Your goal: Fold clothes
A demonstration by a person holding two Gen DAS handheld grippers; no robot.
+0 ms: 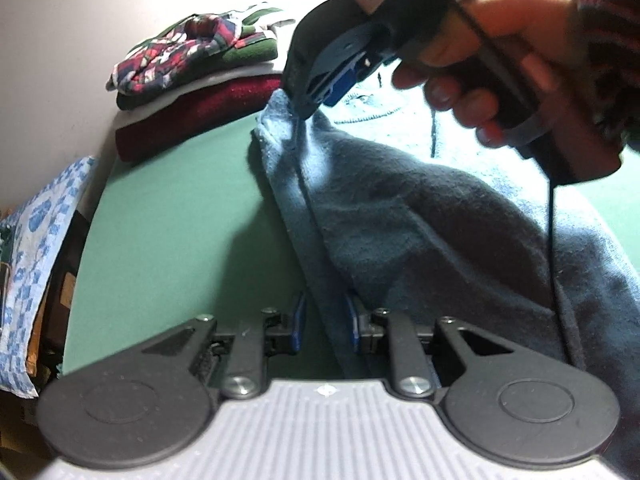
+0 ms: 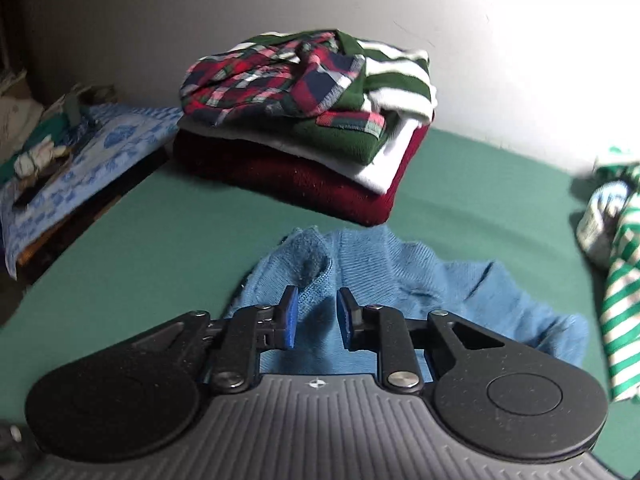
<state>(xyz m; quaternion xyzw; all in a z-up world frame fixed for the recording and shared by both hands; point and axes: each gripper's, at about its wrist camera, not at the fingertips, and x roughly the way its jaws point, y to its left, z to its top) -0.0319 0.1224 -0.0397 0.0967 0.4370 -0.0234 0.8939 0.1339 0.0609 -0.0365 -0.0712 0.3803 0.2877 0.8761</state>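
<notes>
Far left, a blue-patterned cloth (image 2: 92,148) drapes over a side surface. Next comes the folded stack (image 2: 308,120): maroon at the bottom, white, then green and plaid on top, sitting on the green counter (image 2: 140,240). In the middle, the blue sweater (image 1: 420,220) lies spread on the counter. The left gripper (image 1: 324,320) has its fingers clamped on a fold of the sweater's near edge. The right gripper (image 2: 313,318) pinches a bunched ridge at its far edge. Far right, a green-striped garment (image 2: 616,280) waits crumpled.
</notes>
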